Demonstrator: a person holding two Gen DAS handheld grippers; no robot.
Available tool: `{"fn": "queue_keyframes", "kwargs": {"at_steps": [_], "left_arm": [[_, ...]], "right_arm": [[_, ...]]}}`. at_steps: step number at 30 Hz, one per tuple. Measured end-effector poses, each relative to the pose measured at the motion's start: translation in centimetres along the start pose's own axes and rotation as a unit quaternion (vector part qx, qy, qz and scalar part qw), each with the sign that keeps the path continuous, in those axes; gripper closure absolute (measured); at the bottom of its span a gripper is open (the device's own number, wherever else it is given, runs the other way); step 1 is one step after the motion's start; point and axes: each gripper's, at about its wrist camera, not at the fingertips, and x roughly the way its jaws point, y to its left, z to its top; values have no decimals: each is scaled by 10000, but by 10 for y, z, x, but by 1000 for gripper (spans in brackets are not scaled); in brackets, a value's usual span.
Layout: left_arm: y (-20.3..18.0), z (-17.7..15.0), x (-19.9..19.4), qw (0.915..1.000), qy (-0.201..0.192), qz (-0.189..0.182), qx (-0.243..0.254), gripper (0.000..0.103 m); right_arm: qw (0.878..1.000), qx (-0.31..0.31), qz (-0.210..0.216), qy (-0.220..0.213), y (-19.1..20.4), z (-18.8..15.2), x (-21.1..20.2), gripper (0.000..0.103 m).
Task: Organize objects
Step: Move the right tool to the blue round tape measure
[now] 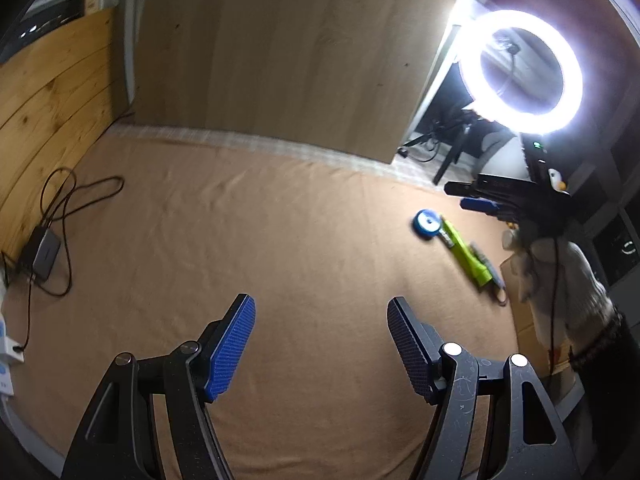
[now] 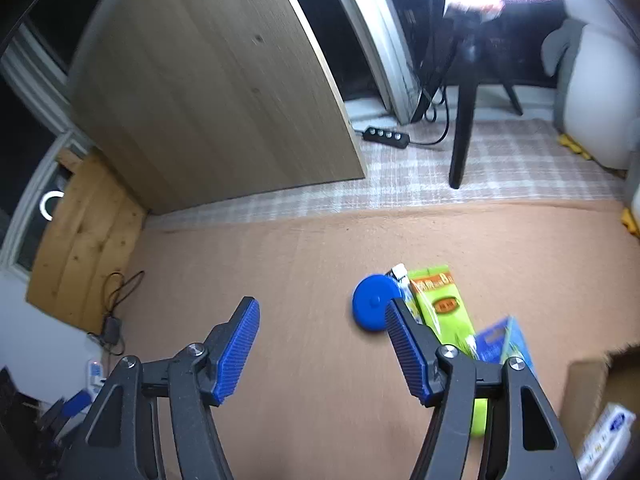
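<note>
Both claws are spread and hold nothing: the left gripper (image 1: pixel 321 344) and right gripper (image 2: pixel 323 346) hover above the tan cloth (image 1: pixel 260 240). A blue disc (image 2: pixel 374 304) touches a green packet (image 2: pixel 442 308) near the cloth's right edge.

The right gripper (image 2: pixel 322 344) hangs with its blue-padded jaws wide apart over a tan cloth (image 2: pixel 304 248). A round blue plastic disc (image 2: pixel 370 304) lies touching a green printed packet (image 2: pixel 440 304), beside a blue card package (image 2: pixel 498 338).

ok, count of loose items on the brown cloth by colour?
Blue: 2, the round disc and the blue packet.
Green: 1, the green packet.
Total: 3. Both grippers, left and right, are open and empty.
</note>
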Motion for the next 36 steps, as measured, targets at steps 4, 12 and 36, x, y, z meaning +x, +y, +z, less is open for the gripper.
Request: {"fn": "queue_keyframes", "kwargs": {"at_steps": [4,12,36], "left_arm": [[13,-10,3,9998,86,132,-144,31],[29,-21,8,9989,209,264,-332,31],[7,-27,11,9994,334,15,-84,31]], "right_arm": [[9995,-3,-221,235,-8,12,40,60],[9975,-61,-558,418,-18,28,82,70],[9893,-801,-909,814,6,-3,95,76]]}}
